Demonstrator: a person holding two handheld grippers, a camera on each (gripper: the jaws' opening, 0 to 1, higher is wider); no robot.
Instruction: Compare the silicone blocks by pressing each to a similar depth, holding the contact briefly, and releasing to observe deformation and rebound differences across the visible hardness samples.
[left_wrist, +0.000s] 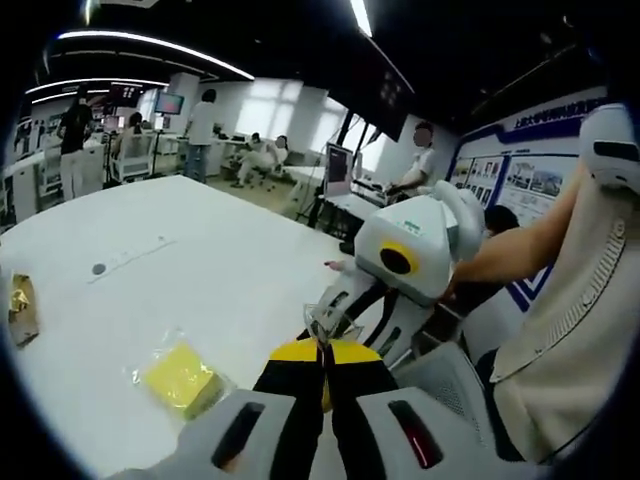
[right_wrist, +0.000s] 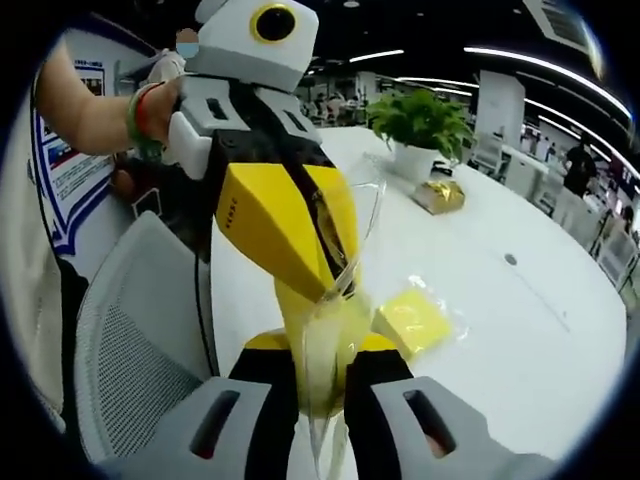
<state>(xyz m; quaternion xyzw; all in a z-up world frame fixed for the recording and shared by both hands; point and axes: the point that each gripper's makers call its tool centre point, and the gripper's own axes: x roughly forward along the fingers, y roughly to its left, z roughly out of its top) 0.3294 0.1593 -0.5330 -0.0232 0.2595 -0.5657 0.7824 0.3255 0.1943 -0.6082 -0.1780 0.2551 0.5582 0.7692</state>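
I have both grippers pinched on the same clear plastic bag (right_wrist: 335, 330), one at each end, so it hangs stretched between them above the white table (right_wrist: 520, 330). My right gripper (right_wrist: 322, 385) has its jaws together on the lower edge of the film; my left gripper (left_wrist: 322, 372) has its jaws together on the other edge, seen up close in the left gripper view. I judge I am holding the bag this way to pull it open or strip it off, since no block can be pressed well through loose wrapping. The yellow silicone block (right_wrist: 410, 318) I can see lies in its own clear wrapper on the table, just beside the grippers and touched by neither. Pressing has not begun. A potted plant (right_wrist: 420, 130) and a small gold packet (right_wrist: 440, 195) stand farther along the table. The wall poster (left_wrist: 520, 165) carries writing, too small for me to read
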